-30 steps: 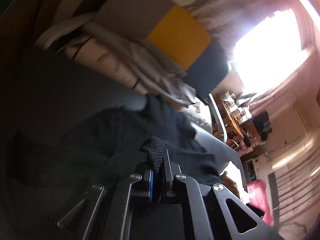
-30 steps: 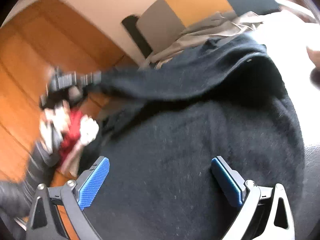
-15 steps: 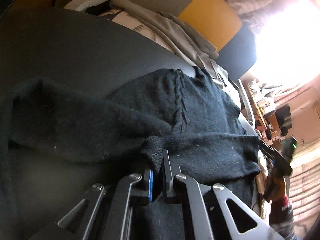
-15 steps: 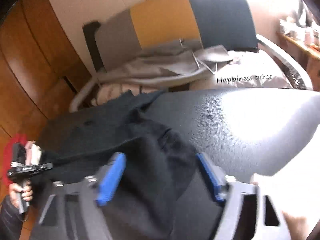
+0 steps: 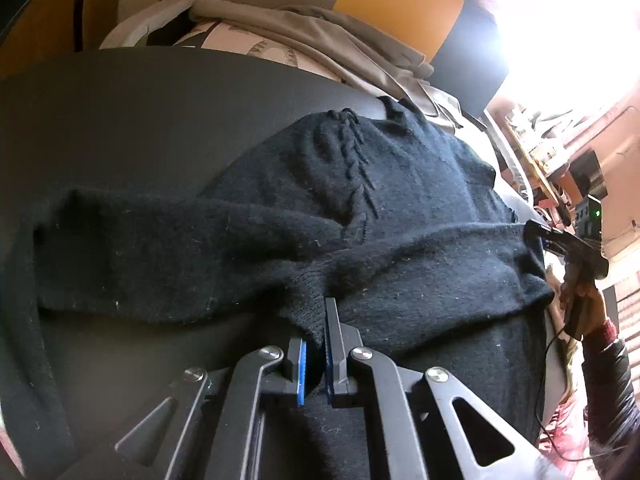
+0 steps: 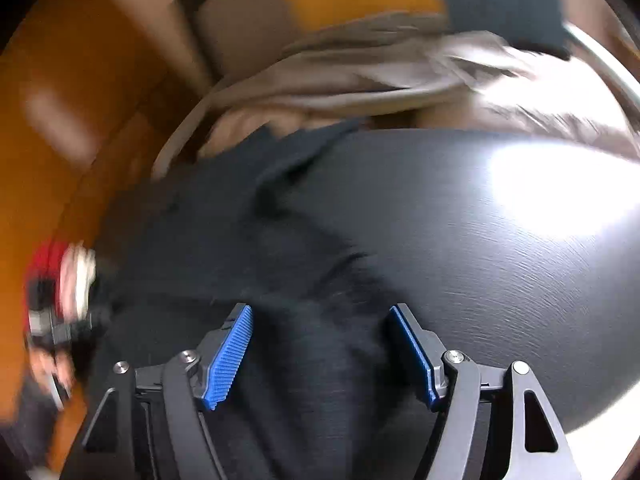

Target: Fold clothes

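Dark grey leather-look tabletop (image 5: 140, 120) carried the black knitted sweater (image 5: 400, 200), spread flat for folding. Left gripper (image 5: 316, 344) was clamped narrow on its ribbed cuff, likely to carry the sleeve across. Right gripper (image 6: 320, 354) straddled the fabric, jaws opening, gripping nothing.

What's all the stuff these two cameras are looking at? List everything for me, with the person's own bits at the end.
black sweater: one, black knit, spread and partly folded on the dark surface
dark surface: one, dark grey, under the sweater
beige garment: one, beige, heaped behind the surface
chair back: one, grey, yellow and dark panels, behind the heap
cluttered shelf: one, wooden, far right
left gripper: one, black with blue pads, shut on the sweater's edge
right gripper: one, black with blue pads, jaws opening, sweater lying between them unpressed
right hand: one, red cuff, holding the right gripper
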A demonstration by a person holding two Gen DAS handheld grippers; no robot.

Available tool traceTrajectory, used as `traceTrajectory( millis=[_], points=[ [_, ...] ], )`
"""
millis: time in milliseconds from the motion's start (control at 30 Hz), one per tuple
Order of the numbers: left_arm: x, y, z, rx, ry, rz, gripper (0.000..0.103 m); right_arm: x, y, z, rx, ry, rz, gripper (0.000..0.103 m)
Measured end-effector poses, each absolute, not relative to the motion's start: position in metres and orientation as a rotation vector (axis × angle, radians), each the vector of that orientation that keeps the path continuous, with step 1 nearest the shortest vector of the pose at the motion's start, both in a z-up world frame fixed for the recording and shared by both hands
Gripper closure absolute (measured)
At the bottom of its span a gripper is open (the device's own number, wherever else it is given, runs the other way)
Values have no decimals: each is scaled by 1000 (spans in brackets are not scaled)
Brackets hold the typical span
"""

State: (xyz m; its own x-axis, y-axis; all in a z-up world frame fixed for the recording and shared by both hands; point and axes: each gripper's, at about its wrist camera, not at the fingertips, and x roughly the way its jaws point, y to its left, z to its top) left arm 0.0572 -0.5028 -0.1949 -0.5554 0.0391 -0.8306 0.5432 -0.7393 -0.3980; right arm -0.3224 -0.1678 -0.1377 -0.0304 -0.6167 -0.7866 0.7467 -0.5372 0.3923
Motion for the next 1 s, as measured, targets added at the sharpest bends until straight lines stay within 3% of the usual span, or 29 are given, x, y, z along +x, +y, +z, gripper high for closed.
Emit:
traceTrajectory(
  millis=[133, 300, 600, 733, 800, 1000],
  points=[
    [55, -500, -194, 1273, 925, -2352, 98, -330, -165, -137, 1265, 277, -1891, 32],
    [56, -498, -199, 1290, 937, -2350, 98, -310, -179, -142, 1116, 702, -1985, 36],
    [58, -498, -203, 1278, 951, -2365, 98, -306, -144, -136, 1127, 612, -1874, 33],
    [56, -492, -202, 1286, 885, -2371, 96, -293, -157, -144, 1029, 701, -1903, 20],
    [55, -490, -203, 1290, 870, -2357, 95, -296, -164, -146, 983, 763, -1980, 3],
    [51, -479, -200, 1322, 757, -2348, 95, -345, -162, -152, 980, 835, -2251, 1]
  ],
)
